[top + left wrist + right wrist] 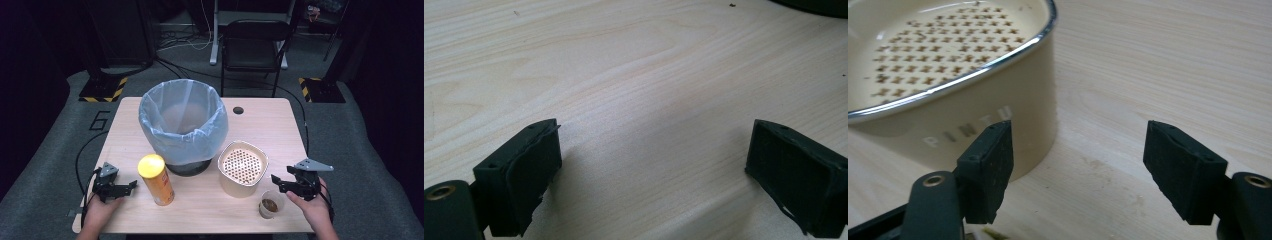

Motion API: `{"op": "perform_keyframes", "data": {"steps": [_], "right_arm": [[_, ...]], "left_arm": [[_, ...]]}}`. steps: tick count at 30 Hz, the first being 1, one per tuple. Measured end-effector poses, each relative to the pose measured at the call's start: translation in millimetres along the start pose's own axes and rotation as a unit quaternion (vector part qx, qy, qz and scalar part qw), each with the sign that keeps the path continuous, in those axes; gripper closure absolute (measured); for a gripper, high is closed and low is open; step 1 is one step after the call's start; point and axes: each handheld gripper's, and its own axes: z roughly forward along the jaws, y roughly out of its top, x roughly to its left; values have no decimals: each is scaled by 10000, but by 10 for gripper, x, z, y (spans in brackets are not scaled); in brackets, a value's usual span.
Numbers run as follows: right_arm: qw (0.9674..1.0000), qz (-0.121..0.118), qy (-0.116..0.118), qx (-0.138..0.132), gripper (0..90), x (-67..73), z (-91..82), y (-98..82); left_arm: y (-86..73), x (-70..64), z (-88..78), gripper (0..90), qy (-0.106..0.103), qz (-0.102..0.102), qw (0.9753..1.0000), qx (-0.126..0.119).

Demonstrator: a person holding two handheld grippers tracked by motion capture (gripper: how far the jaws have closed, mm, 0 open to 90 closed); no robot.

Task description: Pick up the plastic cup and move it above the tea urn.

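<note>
The right gripper (278,181) hangs with fingers apart and empty beside the strainer pot (242,168), above a small cup (270,204). The left gripper (131,185) rests wide and empty near the bench (280,130) edge, bare wood ahead.

Lab or studio, dark curtains, hazard-taped stand bases (102,90), floor cables (185,42)

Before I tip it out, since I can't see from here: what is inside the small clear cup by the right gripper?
The small clear cup holds a brownish lump at its bottom; what it is cannot be told. The cup's wall hides anything beneath it.
</note>
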Motion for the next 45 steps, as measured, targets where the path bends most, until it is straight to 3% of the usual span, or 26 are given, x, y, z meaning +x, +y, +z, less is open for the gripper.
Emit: {"op": "perform_keyframes", "data": {"steps": [5,12,26,29,35,38,45], "right_arm": [[9999,-56,93,-46,231,84,-46,3],[9991,-91,398,-56,199,228,-78,-49],[9980,-282,564,98,161,456,-101,-192],[9977,-431,492,160,160,496,-95,-231],[9974,-450,494,273,158,546,-68,-328],[9962,-672,356,429,195,584,-32,-408],[9961,-760,265,353,215,589,-19,-446]], "left_arm": [[0,-1,0,72,0,-6,10000,1],[0,-1,0,72,1,-9,10000,-2],[-1,-3,2,72,14,-10,10000,-8],[0,-1,1,72,26,7,10000,-4],[-1,-3,2,72,14,-11,10000,-7],[0,-1,0,72,36,17,10000,-2],[-1,-5,0,72,32,-6,10000,-6]]}}
